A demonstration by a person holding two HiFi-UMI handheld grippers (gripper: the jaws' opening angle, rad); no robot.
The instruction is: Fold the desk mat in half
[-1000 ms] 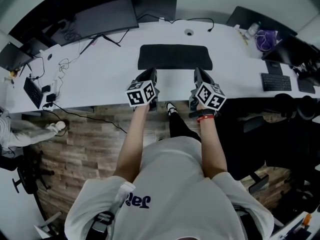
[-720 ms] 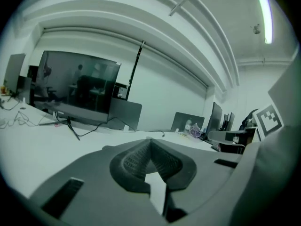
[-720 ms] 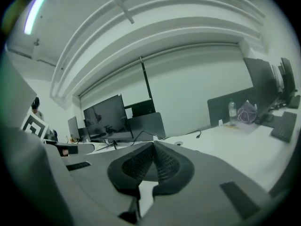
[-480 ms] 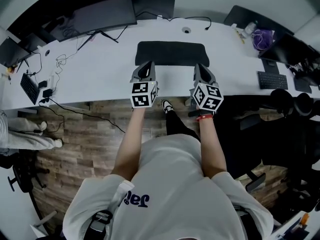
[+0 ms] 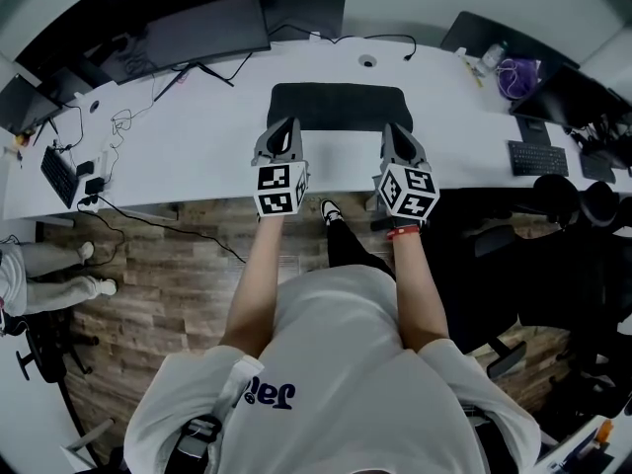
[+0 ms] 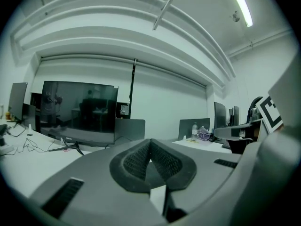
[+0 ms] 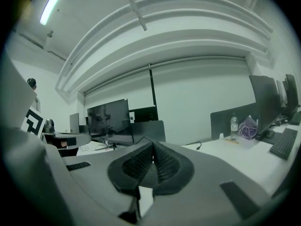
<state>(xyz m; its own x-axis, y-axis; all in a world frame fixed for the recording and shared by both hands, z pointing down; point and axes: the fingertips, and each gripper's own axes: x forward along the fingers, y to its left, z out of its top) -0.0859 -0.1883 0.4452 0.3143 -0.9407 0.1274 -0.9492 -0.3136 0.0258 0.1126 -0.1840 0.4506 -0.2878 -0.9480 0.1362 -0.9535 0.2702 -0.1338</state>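
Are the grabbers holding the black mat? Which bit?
No, nothing is held. The left gripper and the right gripper are both shut with nothing between them. The desk mat lies on the desk.

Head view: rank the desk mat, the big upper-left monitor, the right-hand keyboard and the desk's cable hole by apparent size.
1. desk mat and monitor, too alike to separate
2. keyboard
3. cable hole

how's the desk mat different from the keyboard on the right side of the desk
The desk mat is wider than the keyboard. The desk mat is a plain dark sheet; the keyboard shows rows of keys. The desk mat sits mid-desk; the keyboard lies off to the right. Both are dark and lie flat on the white desk.
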